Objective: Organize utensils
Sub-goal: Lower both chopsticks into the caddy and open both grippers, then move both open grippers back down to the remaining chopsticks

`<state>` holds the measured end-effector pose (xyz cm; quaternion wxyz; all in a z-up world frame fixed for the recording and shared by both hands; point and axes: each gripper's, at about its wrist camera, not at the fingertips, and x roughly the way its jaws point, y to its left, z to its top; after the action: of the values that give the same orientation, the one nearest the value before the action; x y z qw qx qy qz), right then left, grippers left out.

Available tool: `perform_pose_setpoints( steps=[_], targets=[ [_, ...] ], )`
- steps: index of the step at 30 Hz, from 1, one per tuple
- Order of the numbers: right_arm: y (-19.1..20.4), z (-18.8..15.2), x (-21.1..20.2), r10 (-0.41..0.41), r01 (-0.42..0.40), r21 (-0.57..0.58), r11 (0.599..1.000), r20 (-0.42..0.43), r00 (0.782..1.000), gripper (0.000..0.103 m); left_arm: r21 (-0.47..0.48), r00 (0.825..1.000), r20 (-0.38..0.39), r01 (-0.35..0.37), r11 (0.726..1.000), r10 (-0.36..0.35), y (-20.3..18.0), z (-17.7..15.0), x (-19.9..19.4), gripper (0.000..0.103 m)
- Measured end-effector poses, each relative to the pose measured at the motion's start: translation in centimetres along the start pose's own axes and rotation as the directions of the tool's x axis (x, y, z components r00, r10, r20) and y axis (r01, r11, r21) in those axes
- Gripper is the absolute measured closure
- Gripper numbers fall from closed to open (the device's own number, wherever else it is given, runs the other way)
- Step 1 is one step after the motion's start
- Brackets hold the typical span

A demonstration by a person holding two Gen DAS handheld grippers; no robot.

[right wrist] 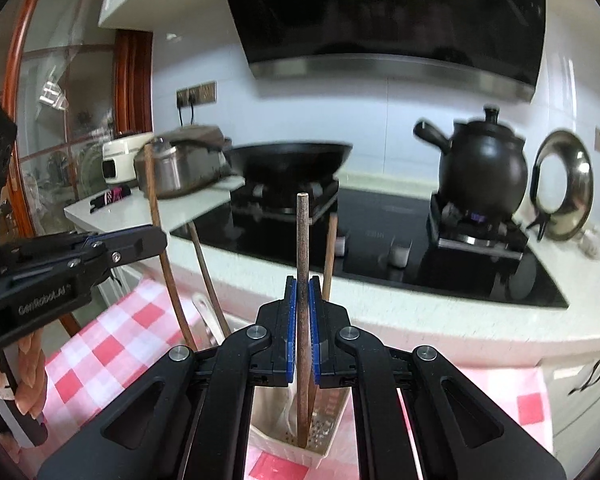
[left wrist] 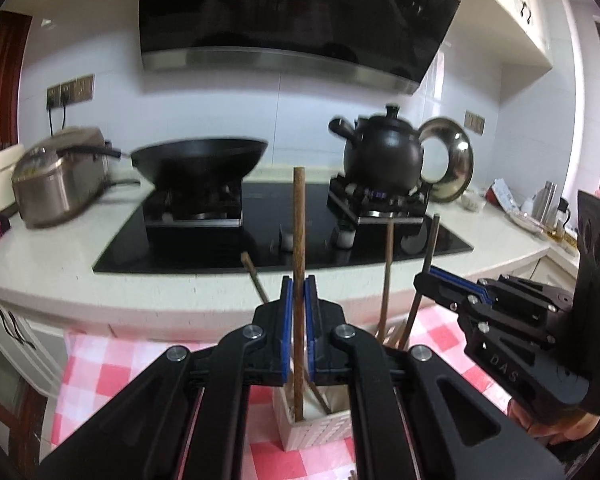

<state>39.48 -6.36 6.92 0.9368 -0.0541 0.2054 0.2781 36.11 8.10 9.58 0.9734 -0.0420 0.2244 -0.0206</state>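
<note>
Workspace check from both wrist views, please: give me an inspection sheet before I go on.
Surface: pink checked cloth.
Job's things: white utensil holder with wooden utensils standing in it.
Clutter: nothing seen on the cloth.
Grippers: left gripper shut on a brown stick; right gripper shut on a grey stick; both sticks reach into the holder.
Cables: a black cord at the wall socket.
Surroundings: stove, wok, black kettle, rice cooker.

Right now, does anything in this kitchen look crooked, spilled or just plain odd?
Nothing is spilled or broken. The oddest thing is the steel pan lid standing on edge against the wall behind the black kettle. A few chopsticks lean at slants in the white holder, while each gripper pinches one upright.
</note>
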Motion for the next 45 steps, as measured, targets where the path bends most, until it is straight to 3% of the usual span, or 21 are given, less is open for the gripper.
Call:
perform_pose_setpoints(
  steps=[5,7,9,13,16,18,21,24,30,37,45],
  targets=[
    [-1.0,-1.0,1.7,0.010,-0.008,0.044,0.999,-0.036,0.999,0.096,-0.006,0.999,-0.048,-0.009,1.000,0.008,0.7,-1.7,1.9,0.096],
    [-1.3,-1.1,2.1,0.008,-0.006,0.048,0.999,-0.045,0.999,0.095,-0.008,0.998,-0.053,-0.020,1.000,0.019,1.0,-2.1,2.2,0.091],
    [-1.3,-1.2,2.2,0.003,-0.001,0.045,0.999,-0.045,0.999,0.092,-0.016,0.999,-0.048,-0.024,1.000,0.024,1.4,-2.2,2.0,0.075],
    [-1.3,-1.1,1.5,-0.003,0.004,0.042,0.999,-0.035,0.999,0.083,-0.020,0.999,-0.016,-0.045,0.999,0.044,1.8,-1.9,0.6,0.064],
    [-1.3,-0.9,0.3,-0.006,0.007,0.050,0.999,-0.015,1.000,0.069,-0.026,0.998,0.019,-0.066,0.997,0.067,2.1,-1.7,-1.0,0.043],
    [-1.3,-0.8,-0.5,-0.009,0.009,0.052,0.999,-0.006,1.000,0.068,-0.027,0.996,0.045,-0.082,0.996,0.083,2.2,-1.7,-2.1,0.028],
    [-1.1,-0.9,-1.9,-0.021,0.020,0.052,0.998,0.005,1.000,0.066,-0.017,0.993,0.060,-0.099,0.995,0.100,2.0,-1.9,-3.9,0.020],
    [-1.0,-1.6,-3.6,-0.033,0.032,0.059,0.998,0.018,0.999,0.053,-0.014,0.991,0.064,-0.119,0.993,0.119,1.7,-2.6,-5.3,0.010],
    [-0.7,-4.3,-6.8,-0.031,0.029,0.087,0.996,0.020,0.999,0.049,-0.038,0.988,0.060,-0.142,0.989,0.144,1.5,-5.2,-7.9,0.005],
    [-0.1,-8.5,-9.6,0.036,-0.036,0.127,0.991,-0.001,0.999,0.037,0.004,0.999,-0.001,-0.037,0.999,0.038,0.6,-9.3,-9.5,0.005],
    [1.9,-14.1,-11.6,0.078,-0.069,0.133,0.989,-0.068,0.995,0.033,-0.053,0.995,-0.103,-0.014,0.998,0.009,0.5,-15.9,-10.0,0.005]
  ],
)
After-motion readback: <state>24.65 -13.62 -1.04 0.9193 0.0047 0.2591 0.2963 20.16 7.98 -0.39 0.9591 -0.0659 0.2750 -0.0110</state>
